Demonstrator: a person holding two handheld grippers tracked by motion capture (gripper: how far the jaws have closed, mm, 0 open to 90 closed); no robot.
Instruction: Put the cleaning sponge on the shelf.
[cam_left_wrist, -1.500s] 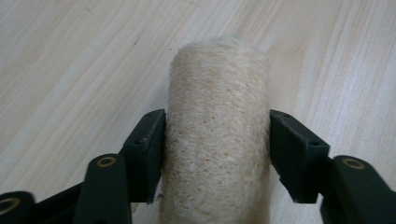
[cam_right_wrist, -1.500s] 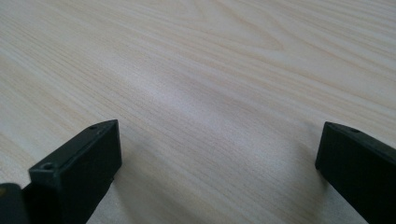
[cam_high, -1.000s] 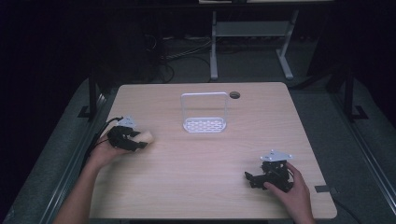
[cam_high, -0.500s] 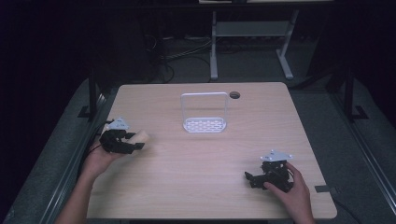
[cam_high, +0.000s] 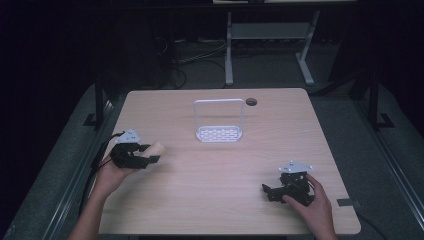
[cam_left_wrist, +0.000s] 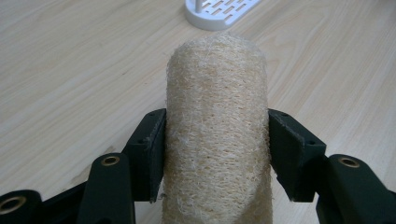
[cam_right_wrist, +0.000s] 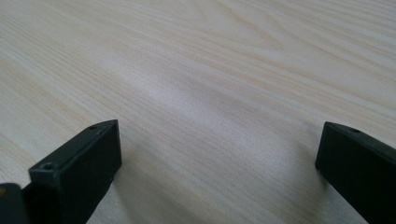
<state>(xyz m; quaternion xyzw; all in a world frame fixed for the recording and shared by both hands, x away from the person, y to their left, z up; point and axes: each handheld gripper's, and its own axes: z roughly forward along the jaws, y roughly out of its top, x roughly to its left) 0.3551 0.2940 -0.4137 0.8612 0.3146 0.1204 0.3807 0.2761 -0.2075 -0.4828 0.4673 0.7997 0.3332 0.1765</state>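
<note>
Darkness surrounds a pale wood-grain rectangular table (cam_high: 220, 200), with a grey metal frame (cam_high: 265, 45) and loose cables on the floor beyond its far edge. Near the table's 12 o'clock stands a white perforated plastic tray with a tall wire loop handle (cam_high: 219, 122), upright, and just off at its 1 o'clock sits a small dark round hole in the tabletop (cam_high: 251, 101).

At the table's 9 o'clock, the person's left hand (cam_high: 112, 172) holds the left gripper (cam_high: 150, 153), its jaws pointing toward 3 o'clock. They are clamped on a beige fibrous loofah cylinder (cam_left_wrist: 217, 135): in the left gripper view both black jaws press against the cylinder's sides, and its rounded end juts out past them toward the white tray, whose base shows at the top edge, well apart. In the high view the loofah's pale tip (cam_high: 156, 148) pokes out of the jaws over the wood; I cannot tell whether it touches the surface.

At the table's 5 o'clock, the right hand (cam_high: 312, 207) grips the right gripper (cam_high: 265, 191), which rests low with its jaws aimed at 9 o'clock. In the right gripper view the two jaws stand wide apart, with bare wood grain between them.
</note>
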